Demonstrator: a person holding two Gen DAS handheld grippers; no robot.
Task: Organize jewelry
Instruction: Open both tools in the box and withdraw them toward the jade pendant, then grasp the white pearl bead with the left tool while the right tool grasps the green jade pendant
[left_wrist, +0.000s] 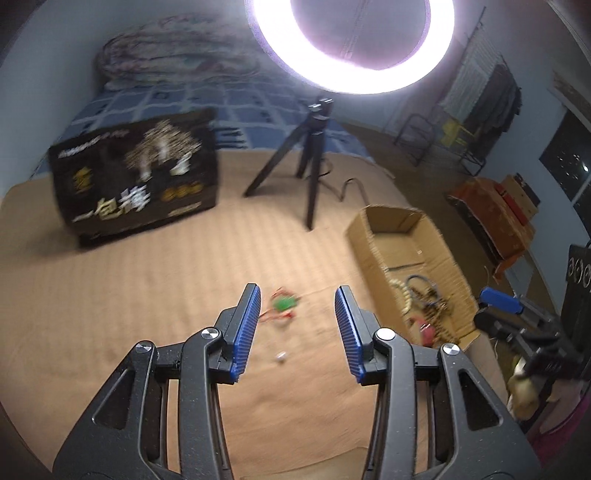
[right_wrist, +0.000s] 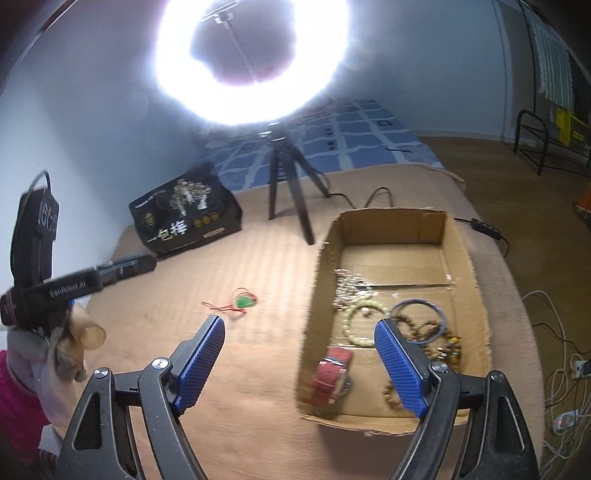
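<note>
Tan ribbed fabric covers the bed, and on it a green pendant on a red cord lies in open cloth, well apart from every edge. Left hand-held gripper hangs above it, jaws spread wide and empty, with the pendant between its blue pads; a small pale bead lies nearer. Right hand-held gripper is likewise released, holding nothing, its jaws straddling the near left wall of the cardboard box. Inside the box lie a red watch, a pale bead bracelet, a blue bangle and brown bead strands. Beyond stand a black tripod and a black printed box, with bare cloth between them and the pendant.
</note>
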